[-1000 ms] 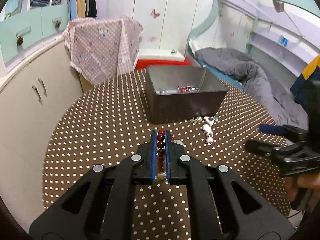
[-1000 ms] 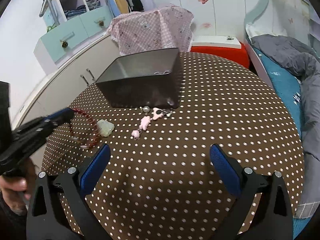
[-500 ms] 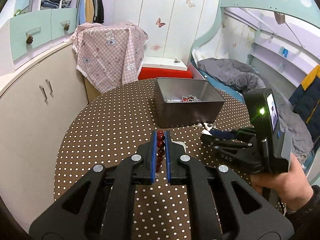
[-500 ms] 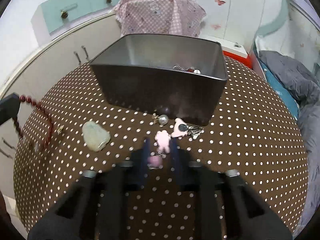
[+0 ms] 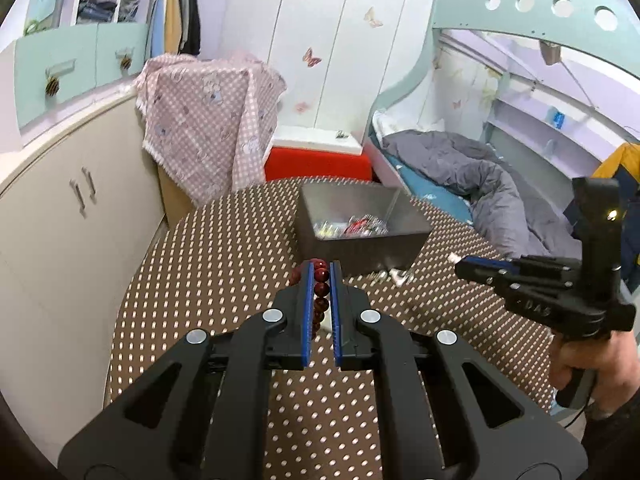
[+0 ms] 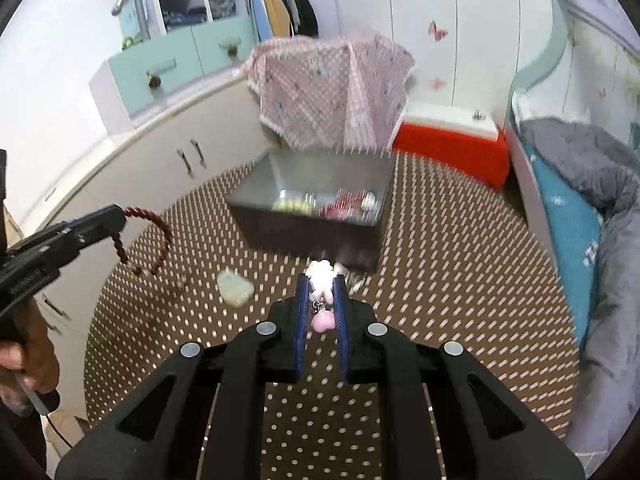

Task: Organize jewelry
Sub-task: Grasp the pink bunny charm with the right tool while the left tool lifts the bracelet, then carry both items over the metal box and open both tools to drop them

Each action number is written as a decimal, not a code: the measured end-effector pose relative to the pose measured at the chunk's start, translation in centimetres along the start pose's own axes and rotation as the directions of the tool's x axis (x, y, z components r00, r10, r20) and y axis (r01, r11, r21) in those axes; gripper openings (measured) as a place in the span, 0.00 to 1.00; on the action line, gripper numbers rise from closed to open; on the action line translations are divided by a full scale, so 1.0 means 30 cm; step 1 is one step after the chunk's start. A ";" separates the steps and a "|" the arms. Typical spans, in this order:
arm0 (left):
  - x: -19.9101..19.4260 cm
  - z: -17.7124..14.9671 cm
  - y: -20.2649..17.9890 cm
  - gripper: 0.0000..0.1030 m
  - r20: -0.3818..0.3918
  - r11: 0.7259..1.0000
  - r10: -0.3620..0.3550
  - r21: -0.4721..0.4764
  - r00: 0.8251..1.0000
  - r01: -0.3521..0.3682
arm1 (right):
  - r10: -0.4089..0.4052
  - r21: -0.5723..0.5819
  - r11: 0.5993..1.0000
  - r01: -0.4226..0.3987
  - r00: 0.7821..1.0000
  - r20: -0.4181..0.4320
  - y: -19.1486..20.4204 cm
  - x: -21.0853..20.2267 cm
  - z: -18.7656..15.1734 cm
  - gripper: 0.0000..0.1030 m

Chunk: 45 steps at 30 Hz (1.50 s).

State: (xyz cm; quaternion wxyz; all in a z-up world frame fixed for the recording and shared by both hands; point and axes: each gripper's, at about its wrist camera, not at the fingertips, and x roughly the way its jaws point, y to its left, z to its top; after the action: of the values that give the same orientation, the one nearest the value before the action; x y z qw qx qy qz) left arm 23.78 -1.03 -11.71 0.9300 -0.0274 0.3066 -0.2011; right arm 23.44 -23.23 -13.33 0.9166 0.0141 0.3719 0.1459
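My left gripper [image 5: 321, 270] is shut on a dark red bead bracelet [image 5: 320, 289] and holds it above the table; the bracelet hangs as a loop in the right wrist view [image 6: 154, 236]. My right gripper [image 6: 320, 282] is shut on a pink charm ornament [image 6: 321, 300], lifted off the table in front of the grey metal box [image 6: 308, 236]. The box [image 5: 384, 240] holds several jewelry pieces [image 6: 340, 202]. A pale green stone [image 6: 235, 289] lies on the table left of my right gripper.
The round table has a brown white-dotted cloth [image 6: 460, 280]. A small metal piece [image 5: 394, 276] lies by the box's front. White cabinets [image 5: 60, 220] stand left, a bed [image 5: 460, 168] right, a pink-cloth-covered item [image 5: 208, 128] behind.
My right gripper closed on the pink ornament and lifted it off the table. My left gripper rose with the bracelet, still shut on it.
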 end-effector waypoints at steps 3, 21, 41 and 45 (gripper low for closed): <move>-0.012 0.053 -0.009 0.08 0.029 1.000 -0.003 0.011 1.000 0.003 | 0.002 -0.019 1.000 -0.001 0.999 0.046 -0.009 -0.054 0.056 0.10; 0.012 0.351 -0.100 0.08 0.130 0.994 -0.062 0.102 0.990 0.049 | 0.050 -0.086 0.996 -0.033 0.977 0.207 -0.027 -0.184 0.357 0.10; 0.211 0.375 -0.032 0.95 0.007 0.996 0.067 0.057 0.998 -0.067 | 0.063 0.104 0.992 -0.071 0.995 0.078 -0.156 0.074 0.354 0.92; 0.155 0.351 -0.002 0.95 0.035 0.992 0.114 0.047 0.993 -0.116 | 0.033 0.135 0.990 -0.048 0.994 0.107 -0.179 0.034 0.344 0.92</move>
State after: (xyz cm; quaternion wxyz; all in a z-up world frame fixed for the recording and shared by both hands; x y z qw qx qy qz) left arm 33.28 -3.67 -5.77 0.9453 0.0099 0.2875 -0.1540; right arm 32.59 -27.23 -7.27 0.9285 0.0923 0.3322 0.1377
